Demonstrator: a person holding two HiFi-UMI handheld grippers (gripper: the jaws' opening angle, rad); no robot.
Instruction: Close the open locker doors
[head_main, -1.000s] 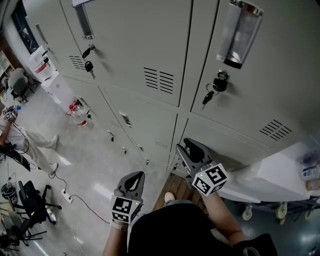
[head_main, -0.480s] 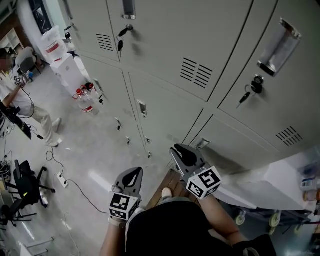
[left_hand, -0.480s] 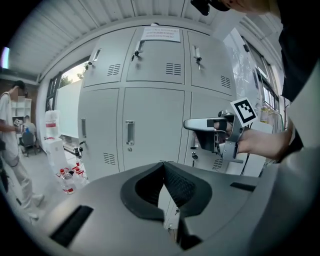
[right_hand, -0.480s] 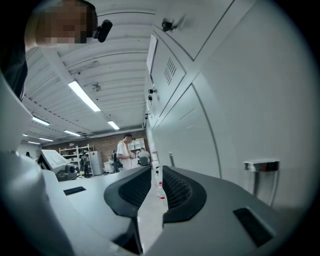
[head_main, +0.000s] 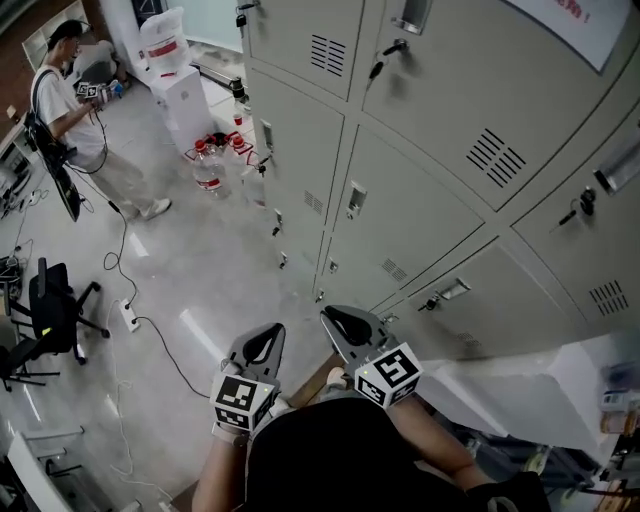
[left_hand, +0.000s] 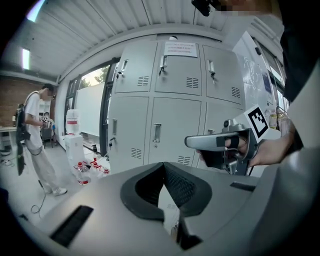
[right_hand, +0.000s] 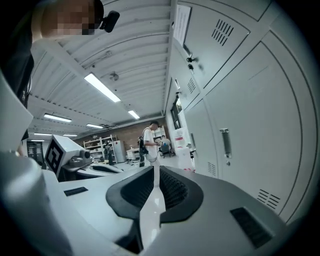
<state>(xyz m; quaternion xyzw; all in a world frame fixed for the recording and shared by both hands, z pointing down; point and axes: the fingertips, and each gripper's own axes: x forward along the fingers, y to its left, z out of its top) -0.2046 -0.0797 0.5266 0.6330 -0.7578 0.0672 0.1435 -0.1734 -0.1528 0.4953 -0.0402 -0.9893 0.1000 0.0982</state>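
1. Grey steel lockers (head_main: 430, 180) fill the top and right of the head view, running from the far corner to just in front of the person. Every locker door I can see from here sits flush with its frame. Keys (head_main: 378, 66) hang from a few of the locks.
2. The left gripper (head_main: 268, 335) is held low over the floor, a bit away from the bottom row. In its own view the jaw tips meet, with nothing between them.
3. The right gripper (head_main: 340, 322) is beside it and closer to the lockers, near the bottom row's doors but not touching them. Its jaws are closing, with just a thin slit left and nothing in it.
4. In the right gripper view the lockers run along the right side, doors flat, and one upright handle (right_hand: 226, 142) is clearly visible.
5. There's a white slab (head_main: 520, 385) at the lower right of the head view. It could be a cart or a door seen edge-on, honestly can't tell.
6. Further off, a person in a white shirt (head_main: 85, 115) stands at the top left. Some water bottles (head_main: 212, 165) sit on the floor by a white box (head_main: 185, 95), and a black office chair (head_main: 45, 310) is at the left edge.
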